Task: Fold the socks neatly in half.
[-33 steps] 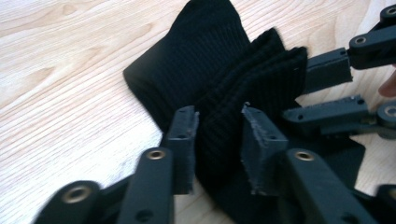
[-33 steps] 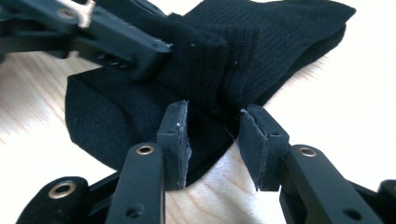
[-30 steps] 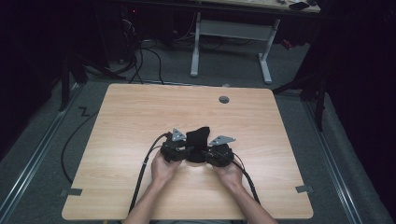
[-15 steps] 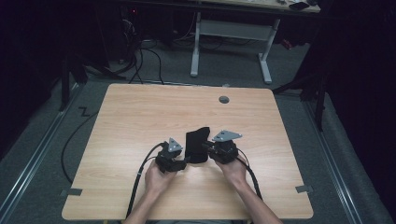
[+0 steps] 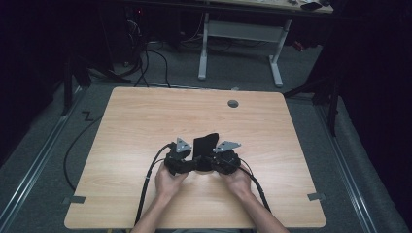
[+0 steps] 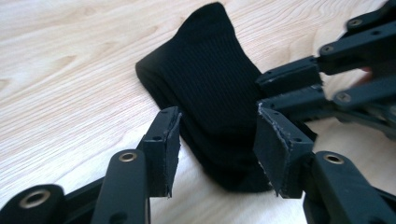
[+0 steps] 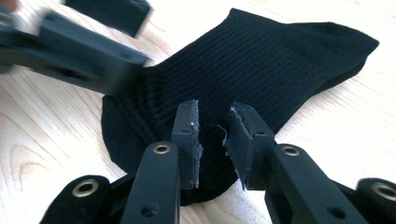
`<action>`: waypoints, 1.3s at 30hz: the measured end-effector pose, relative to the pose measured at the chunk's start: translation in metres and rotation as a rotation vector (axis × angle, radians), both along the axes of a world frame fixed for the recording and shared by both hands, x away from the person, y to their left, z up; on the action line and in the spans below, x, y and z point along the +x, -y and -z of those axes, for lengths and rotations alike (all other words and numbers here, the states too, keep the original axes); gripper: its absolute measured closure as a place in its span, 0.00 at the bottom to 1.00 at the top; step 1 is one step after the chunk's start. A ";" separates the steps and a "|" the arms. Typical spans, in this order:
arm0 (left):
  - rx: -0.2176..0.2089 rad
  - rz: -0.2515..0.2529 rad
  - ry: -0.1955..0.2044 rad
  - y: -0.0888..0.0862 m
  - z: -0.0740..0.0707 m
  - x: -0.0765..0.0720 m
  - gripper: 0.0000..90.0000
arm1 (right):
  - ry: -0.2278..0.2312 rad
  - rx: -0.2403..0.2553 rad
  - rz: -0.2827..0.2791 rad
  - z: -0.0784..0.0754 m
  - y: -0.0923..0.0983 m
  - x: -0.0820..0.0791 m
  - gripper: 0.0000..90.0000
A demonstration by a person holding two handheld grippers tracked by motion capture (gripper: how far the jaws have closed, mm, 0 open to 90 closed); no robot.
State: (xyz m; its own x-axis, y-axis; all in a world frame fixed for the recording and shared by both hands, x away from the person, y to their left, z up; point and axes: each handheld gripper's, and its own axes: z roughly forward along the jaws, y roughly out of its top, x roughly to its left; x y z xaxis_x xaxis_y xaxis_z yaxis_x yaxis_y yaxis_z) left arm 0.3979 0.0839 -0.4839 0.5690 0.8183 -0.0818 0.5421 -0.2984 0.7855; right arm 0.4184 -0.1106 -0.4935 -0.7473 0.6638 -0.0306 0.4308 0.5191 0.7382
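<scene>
With the left tool (image 6: 212, 149) wide and the right tool (image 7: 212, 140) narrow and empty over the black ribbed sock (image 5: 205, 148) on the pale wooden bench (image 5: 145, 121), pinch the sock's six o'clock edge squarely.

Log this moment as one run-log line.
sock: flat on table | left gripper: open, astride sock | right gripper: jaws just opening, over sock, no grip

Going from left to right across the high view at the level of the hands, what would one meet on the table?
Left gripper → black ribbed fabric sock → right gripper, all on the light wooden table.
</scene>
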 end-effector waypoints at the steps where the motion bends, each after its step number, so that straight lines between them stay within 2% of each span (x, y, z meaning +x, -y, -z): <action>1: 0.004 0.000 -0.018 0.001 0.003 0.002 0.56 | 0.005 -0.003 -0.002 0.000 0.000 0.000 0.80; 4: 0.032 0.014 -0.056 0.002 0.015 0.000 0.57 | 0.009 -0.001 -0.003 0.001 0.001 0.000 0.79; 6: -0.011 0.022 -0.072 -0.004 0.018 -0.005 0.56 | 0.000 0.006 -0.008 0.002 0.003 0.000 0.76; 7: -0.007 0.026 -0.080 -0.006 0.017 -0.006 0.55 | -0.009 0.014 -0.012 0.002 0.005 0.001 0.76; 10: 0.032 0.033 -0.060 -0.009 0.011 -0.010 0.54 | -0.029 0.028 -0.012 0.003 0.008 0.001 0.74; 13: 0.017 0.026 -0.040 -0.012 0.007 -0.009 0.53 | -0.020 0.021 -0.011 0.002 0.007 -0.001 0.74; 16: 0.019 -0.025 -0.035 -0.020 0.002 -0.001 0.56 | -0.010 0.012 -0.011 0.002 0.006 -0.002 0.74; 20: 0.015 -0.072 -0.039 -0.025 -0.002 0.014 0.56 | 0.083 -0.041 -0.028 0.000 0.002 -0.013 0.76; 23: 0.004 -0.095 -0.045 -0.026 -0.003 0.027 0.55 | 0.105 0.007 -0.028 -0.008 0.002 -0.015 0.77; 25: -0.014 -0.109 -0.056 -0.026 -0.003 0.037 0.53 | 0.092 0.032 -0.027 -0.014 0.000 -0.014 0.77; 27: -0.034 -0.118 -0.073 -0.024 -0.004 0.046 0.50 | 0.060 0.044 -0.036 -0.016 -0.005 -0.013 0.77; 29: -0.058 -0.126 -0.074 -0.023 -0.004 0.051 0.49 | 0.026 0.035 -0.038 -0.014 -0.007 -0.013 0.75; 30: -0.057 -0.130 -0.087 -0.022 -0.003 0.055 0.49 | 0.020 0.028 -0.039 -0.010 -0.006 -0.013 0.74; 31: -0.046 -0.129 -0.114 -0.020 -0.002 0.060 0.49 | 0.000 0.038 -0.034 -0.006 -0.004 -0.014 0.73; 33: -0.045 -0.129 -0.132 -0.016 0.000 0.066 0.49 | -0.032 0.080 -0.024 0.000 0.003 -0.015 0.72; 34: -0.057 -0.129 -0.140 -0.014 0.001 0.069 0.49 | -0.036 0.090 -0.023 0.001 0.005 -0.015 0.71; 36: -0.074 -0.119 -0.167 -0.011 0.005 0.074 0.49 | -0.034 0.078 -0.021 0.001 0.006 -0.016 0.70; 38: -0.064 -0.116 -0.185 -0.008 0.009 0.076 0.49 | -0.020 0.058 -0.028 0.002 0.004 -0.017 0.70; 39: -0.067 -0.116 -0.182 -0.008 0.010 0.076 0.49 | -0.016 0.053 -0.026 0.003 0.002 -0.017 0.70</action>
